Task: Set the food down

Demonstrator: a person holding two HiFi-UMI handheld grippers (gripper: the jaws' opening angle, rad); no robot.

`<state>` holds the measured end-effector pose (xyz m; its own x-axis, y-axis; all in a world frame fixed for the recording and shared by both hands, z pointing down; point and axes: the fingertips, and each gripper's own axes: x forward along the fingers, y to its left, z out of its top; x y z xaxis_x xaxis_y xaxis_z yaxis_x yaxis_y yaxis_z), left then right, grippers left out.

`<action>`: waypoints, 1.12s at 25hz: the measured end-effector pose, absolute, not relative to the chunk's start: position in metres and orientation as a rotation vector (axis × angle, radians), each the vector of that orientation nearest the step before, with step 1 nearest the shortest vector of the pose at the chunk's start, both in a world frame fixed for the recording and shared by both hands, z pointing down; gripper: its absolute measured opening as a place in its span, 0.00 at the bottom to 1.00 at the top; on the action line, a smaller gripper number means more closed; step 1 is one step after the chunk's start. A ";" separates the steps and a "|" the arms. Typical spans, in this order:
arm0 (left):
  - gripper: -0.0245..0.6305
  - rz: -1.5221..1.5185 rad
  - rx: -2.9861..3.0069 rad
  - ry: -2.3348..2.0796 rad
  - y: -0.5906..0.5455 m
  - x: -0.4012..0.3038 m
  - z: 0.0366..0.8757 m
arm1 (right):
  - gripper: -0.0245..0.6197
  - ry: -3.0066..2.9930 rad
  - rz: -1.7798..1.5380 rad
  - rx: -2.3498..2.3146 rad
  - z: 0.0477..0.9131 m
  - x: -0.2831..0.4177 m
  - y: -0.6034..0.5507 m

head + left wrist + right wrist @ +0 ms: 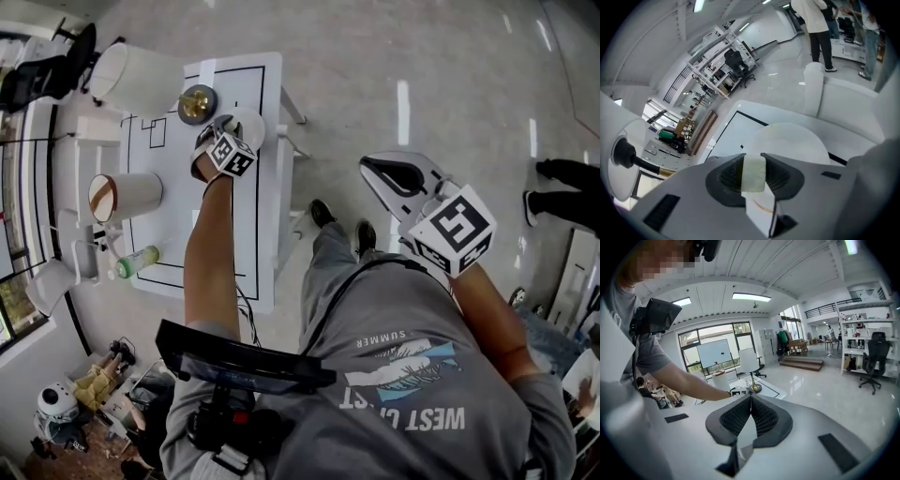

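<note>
The white table [159,234] is taking up the left of the head view, with a lamp [136,77] standing at its far end. In the left gripper view a pale round thing, which is looking like a plate [792,140], is lying on the table just ahead of the jaws.

You are holding your left gripper [753,161] over the far part of the table, near the lamp's brass foot. Its jaws are standing part-way closed, pressing on the two sides of the food [753,176], a small cream block. So the food is sitting in that grip, above the table and not yet set down.

You are carrying your right gripper [750,404] well apart from the table, out over the floor. Its jaws are lying together with nothing between them.

The block is looking light and soft, more like cake or bread than anything stiff, so it is likely to dent or crumble under a hard squeeze. The present hold across its narrow sides is suiting it. Bring its flat underside to rest first, then ease the jaws apart gently so it is not sticking to a pad or tipping over.
</note>
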<state>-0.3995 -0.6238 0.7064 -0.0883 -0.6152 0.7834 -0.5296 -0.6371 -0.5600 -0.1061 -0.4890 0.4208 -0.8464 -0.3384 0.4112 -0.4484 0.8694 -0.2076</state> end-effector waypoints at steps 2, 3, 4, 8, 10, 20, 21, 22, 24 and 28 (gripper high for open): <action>0.19 -1.881 -2.044 1.262 -0.623 -0.400 0.710 | 0.05 -2.671 0.426 0.585 0.422 -0.106 -0.489; 0.19 -1.889 -2.035 1.246 -0.623 -0.400 0.712 | 0.05 -2.670 0.427 0.585 0.423 -0.105 -0.489; 0.19 -1.894 -2.031 1.234 -0.622 -0.399 0.713 | 0.05 -2.670 0.427 0.584 0.423 -0.105 -0.489; 0.19 -1.901 -2.047 1.210 -0.621 -0.395 0.714 | 0.05 -2.669 0.425 0.580 0.423 -0.104 -0.489; 0.19 -1.911 -2.065 1.204 -0.620 -0.395 0.718 | 0.05 -2.667 0.427 0.578 0.424 -0.105 -0.490; 0.20 -1.873 -2.215 1.225 -0.612 -0.383 0.720 | 0.05 -2.663 0.432 0.570 0.426 -0.105 -0.488; 0.21 -1.867 -2.229 1.234 -0.611 -0.383 0.720 | 0.05 -2.664 0.431 0.568 0.426 -0.105 -0.487; 0.22 -1.861 -2.243 1.244 -0.610 -0.382 0.719 | 0.05 -2.665 0.431 0.567 0.426 -0.105 -0.487; 0.25 -1.848 -2.270 1.265 -0.608 -0.380 0.718 | 0.05 -2.667 0.429 0.566 0.425 -0.104 -0.485; 0.30 -1.838 -2.309 1.298 -0.604 -0.379 0.717 | 0.05 -2.667 0.433 0.567 0.425 -0.104 -0.482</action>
